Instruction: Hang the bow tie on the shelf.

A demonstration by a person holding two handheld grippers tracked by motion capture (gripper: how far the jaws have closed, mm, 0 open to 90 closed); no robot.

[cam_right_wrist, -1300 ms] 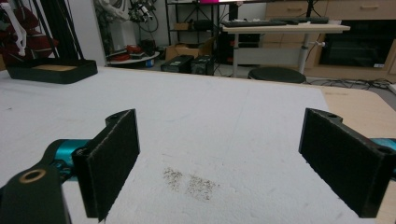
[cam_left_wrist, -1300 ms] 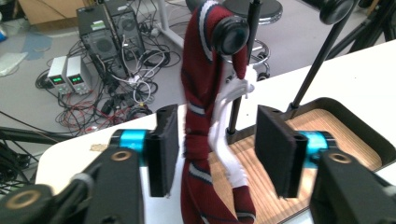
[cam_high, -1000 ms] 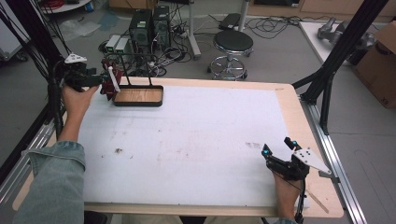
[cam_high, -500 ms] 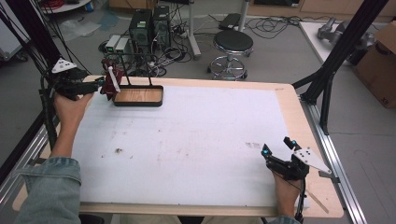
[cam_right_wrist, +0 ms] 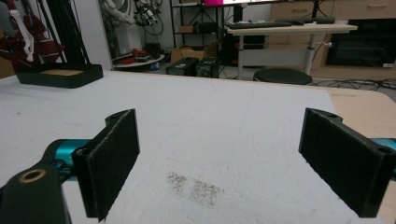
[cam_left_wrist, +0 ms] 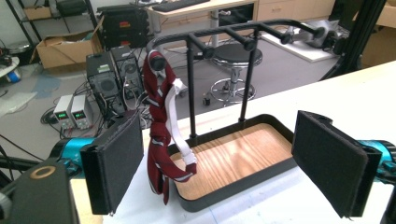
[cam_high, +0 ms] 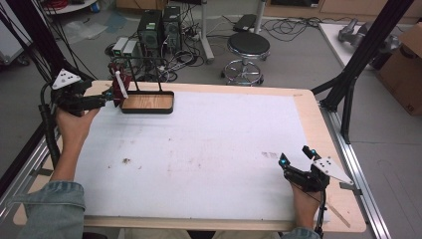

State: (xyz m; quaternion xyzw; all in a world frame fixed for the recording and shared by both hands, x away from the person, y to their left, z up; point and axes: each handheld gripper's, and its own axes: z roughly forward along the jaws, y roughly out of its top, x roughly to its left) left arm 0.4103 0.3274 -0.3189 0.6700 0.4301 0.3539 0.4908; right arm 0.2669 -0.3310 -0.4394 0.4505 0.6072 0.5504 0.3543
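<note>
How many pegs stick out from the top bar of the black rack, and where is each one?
4. On the rack, the first peg carries the red and white cloth. The second, third and fourth are bare, following along the bar.

- The high view looks forward and down over the whole table (cam_high: 308, 107).
- The left gripper view sits close, facing the rack (cam_left_wrist: 219, 42).
- The right gripper view looks low across the table, with the same rack (cam_right_wrist: 60, 74) far off.
</note>
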